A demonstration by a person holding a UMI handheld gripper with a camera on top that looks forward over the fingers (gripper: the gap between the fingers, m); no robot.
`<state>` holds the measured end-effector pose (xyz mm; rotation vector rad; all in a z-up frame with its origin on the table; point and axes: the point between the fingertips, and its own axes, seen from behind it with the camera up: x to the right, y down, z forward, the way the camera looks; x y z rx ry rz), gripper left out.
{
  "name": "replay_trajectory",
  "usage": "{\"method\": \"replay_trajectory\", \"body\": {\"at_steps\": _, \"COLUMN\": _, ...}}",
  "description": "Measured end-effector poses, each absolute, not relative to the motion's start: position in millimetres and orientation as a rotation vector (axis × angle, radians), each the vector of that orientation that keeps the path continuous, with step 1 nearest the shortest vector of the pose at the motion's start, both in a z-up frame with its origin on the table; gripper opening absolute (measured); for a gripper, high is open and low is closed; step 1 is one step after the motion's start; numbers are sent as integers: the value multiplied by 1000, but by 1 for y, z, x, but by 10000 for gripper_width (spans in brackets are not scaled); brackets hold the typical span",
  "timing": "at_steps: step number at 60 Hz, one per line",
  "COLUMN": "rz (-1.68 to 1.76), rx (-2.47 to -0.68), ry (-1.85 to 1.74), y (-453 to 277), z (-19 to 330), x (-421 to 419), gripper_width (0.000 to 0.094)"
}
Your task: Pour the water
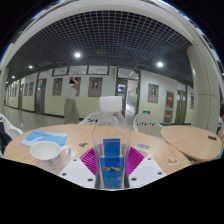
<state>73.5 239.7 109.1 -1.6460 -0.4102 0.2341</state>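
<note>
Between tool (111, 172) fingers — water bottle (109, 135), blue label.
</note>
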Motion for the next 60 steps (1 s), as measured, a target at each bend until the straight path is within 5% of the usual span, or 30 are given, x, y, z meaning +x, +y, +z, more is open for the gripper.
{"method": "replay_trajectory", "body": {"at_steps": 13, "rz": 347, "rx": -1688, "ry": -351, "y": 236, "z": 98, "x": 77, "gripper_width": 421}}
{"method": "replay_trajectory", "body": {"at_steps": 17, "rz": 348, "rx": -1702, "ry": -386, "y": 234, "z": 94, "x": 72, "gripper_width": 530}}
{"method": "replay_trajectory", "body": {"at_steps": 22, "rz": 372, "rx": -1750, "ry": -410, "y": 218, "z": 96, "x": 71, "gripper_width": 872}}
{"method": "replay_trajectory", "body": {"at_steps": 33, "rz": 350, "rx": -1769, "ry": -400, "y": 189, "z": 106, "x": 96, "gripper_width": 845}}
{"method": "replay_trajectory", "body": {"at_steps": 60, "rz": 573, "rx": -1850, "ry": -458, "y": -38, "z": 106, "x": 87, "gripper_width": 841}}
